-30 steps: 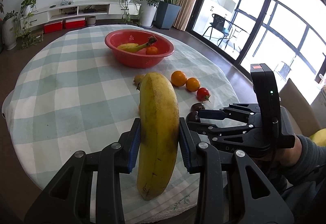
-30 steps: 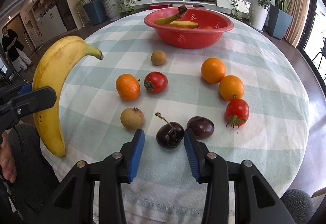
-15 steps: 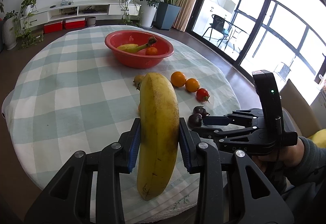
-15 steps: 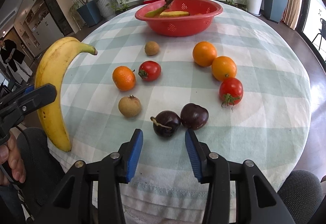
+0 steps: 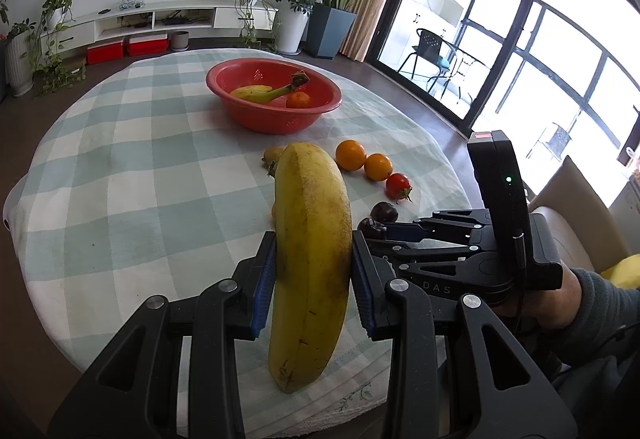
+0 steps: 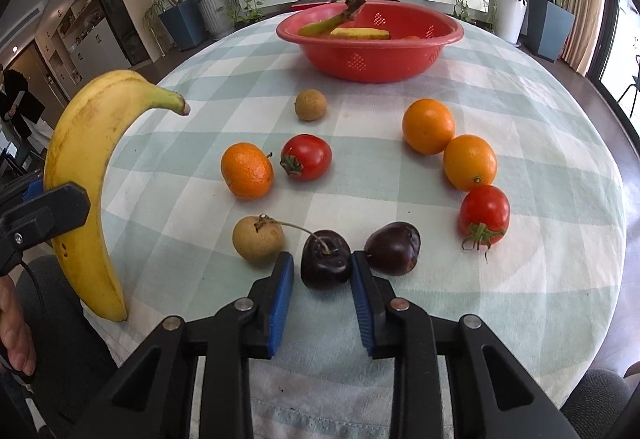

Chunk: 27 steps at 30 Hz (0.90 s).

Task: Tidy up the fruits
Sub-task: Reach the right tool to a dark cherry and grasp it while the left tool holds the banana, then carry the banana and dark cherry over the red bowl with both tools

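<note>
My left gripper is shut on a large yellow banana, held upright above the table's near edge; the same banana shows at the left of the right wrist view. My right gripper is low over the table. Its jaws are closing on a dark cherry with a long stem, and the blue pads sit against both of its sides. A red basket at the far side holds a banana and an orange.
On the checked tablecloth lie a second dark fruit, two longans, two tomatoes, two oranges and a mandarin. A person's sleeve is at the right. Plants and a TV shelf stand behind.
My right gripper has slid forward onto the stemmed cherry and its jaws have narrowed around it. The left gripper and its banana have not moved.
</note>
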Motion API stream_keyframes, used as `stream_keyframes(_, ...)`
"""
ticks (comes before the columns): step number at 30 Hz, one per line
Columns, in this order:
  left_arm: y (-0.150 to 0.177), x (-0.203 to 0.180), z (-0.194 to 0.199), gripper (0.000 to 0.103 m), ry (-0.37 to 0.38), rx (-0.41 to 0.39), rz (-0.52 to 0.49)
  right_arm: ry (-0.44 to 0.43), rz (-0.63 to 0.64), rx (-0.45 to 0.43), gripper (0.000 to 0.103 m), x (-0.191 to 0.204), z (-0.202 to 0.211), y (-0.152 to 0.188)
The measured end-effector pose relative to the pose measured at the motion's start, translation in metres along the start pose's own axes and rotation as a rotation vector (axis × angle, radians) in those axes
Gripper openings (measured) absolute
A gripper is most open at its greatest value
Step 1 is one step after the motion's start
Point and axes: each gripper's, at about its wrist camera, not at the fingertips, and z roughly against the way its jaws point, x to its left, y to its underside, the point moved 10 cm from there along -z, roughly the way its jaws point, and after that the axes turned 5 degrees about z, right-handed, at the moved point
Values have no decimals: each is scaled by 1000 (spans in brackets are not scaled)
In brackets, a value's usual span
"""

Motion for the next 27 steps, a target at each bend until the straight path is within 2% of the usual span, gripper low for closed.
stream_keyframes(2,0,0,0,32,0,0,2,-1,-5,0,27,-2,1,0)
stream_keyframes(7,0,0,-1,32,-2,-2,4,-11,-23,-11,26,-6,7,2)
stream_keyframes(19,-2,1,8,32,-2,-19,3,-99,-53,-93,26,3,37,-11)
stream_keyframes(27,-23,-3,27,32,33,-64,22,-131,-56,-164,26,3,59,-30)
